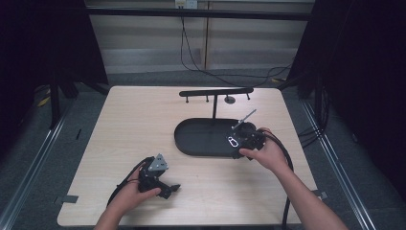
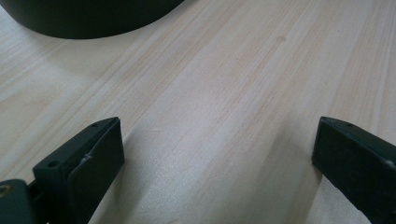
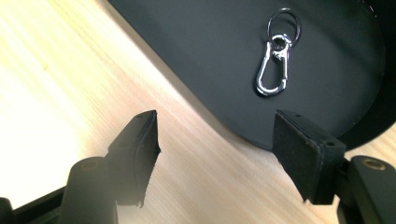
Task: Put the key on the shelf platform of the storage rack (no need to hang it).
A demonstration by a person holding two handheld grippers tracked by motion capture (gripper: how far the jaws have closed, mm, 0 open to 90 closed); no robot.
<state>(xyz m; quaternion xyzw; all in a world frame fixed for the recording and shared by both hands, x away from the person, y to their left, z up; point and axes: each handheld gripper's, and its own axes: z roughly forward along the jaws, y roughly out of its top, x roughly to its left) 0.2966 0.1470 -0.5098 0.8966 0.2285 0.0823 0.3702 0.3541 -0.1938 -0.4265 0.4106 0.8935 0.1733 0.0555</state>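
Wooden table, silver clasp (no lettering readable) on black tray, both tools spread, empty.

Light wooden table with a black oval stand base directly on it, right of centre.

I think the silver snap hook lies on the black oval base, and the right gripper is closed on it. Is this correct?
Not quite. The silver snap hook does lie on the black oval base, but the right gripper is not closed on it. The right gripper view shows its jaws standing open, with the hook lying free beyond them, untouched.
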